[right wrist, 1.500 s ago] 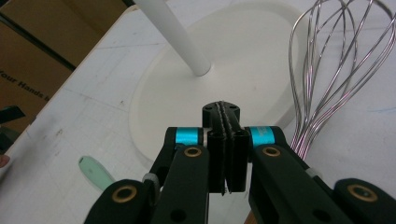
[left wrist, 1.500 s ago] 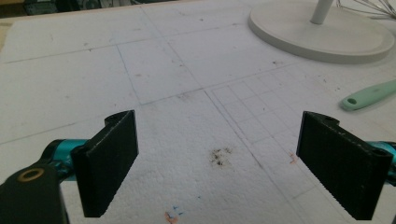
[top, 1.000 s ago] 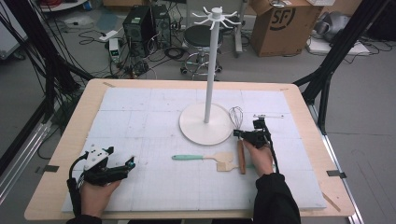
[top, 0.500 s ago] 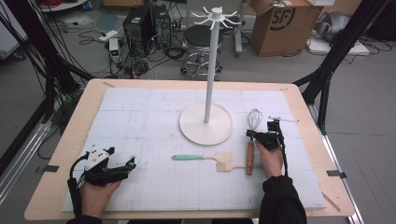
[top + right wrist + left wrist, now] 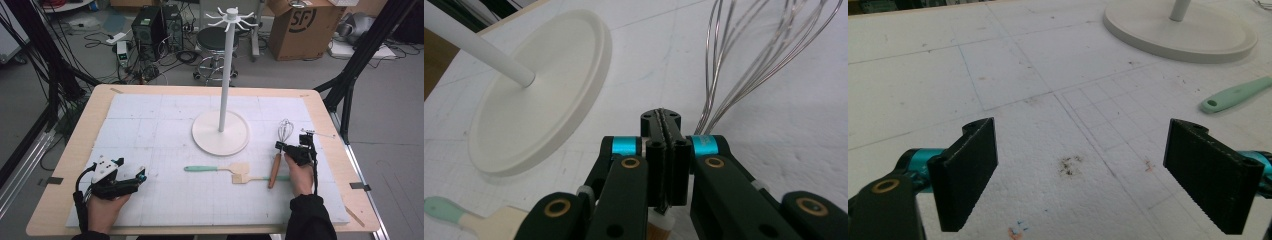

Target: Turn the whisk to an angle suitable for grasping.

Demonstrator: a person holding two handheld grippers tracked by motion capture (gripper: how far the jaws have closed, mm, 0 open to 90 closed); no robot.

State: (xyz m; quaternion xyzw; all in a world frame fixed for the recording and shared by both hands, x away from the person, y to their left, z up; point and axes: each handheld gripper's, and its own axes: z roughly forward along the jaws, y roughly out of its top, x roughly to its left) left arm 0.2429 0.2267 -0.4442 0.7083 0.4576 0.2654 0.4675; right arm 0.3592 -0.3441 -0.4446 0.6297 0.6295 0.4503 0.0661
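Note:
A whisk with a wire head (image 5: 285, 131) and a wooden handle (image 5: 273, 172) lies at the right of the white mat. My right gripper (image 5: 279, 146) is shut on the whisk's neck, where the wires meet the handle. In the right gripper view the jaws (image 5: 666, 120) press together and the whisk wires (image 5: 744, 60) fan out beyond them. A spatula (image 5: 215, 170) with a mint handle and wooden blade lies mid-mat, left of the whisk. My left gripper (image 5: 141, 175) rests open near the front left corner, with bare mat between its jaws (image 5: 1080, 170).
A white hanging stand with a round base (image 5: 220, 134), a tall pole and hooks on top (image 5: 231, 15) stands at mid-table. Its base (image 5: 539, 100) lies just left of the right gripper. The spatula handle's tip (image 5: 1238, 92) lies ahead and to the right of the left jaws.
My right gripper has moved to the right, away from the stand base, taking the whisk with it. The left gripper has stayed put.

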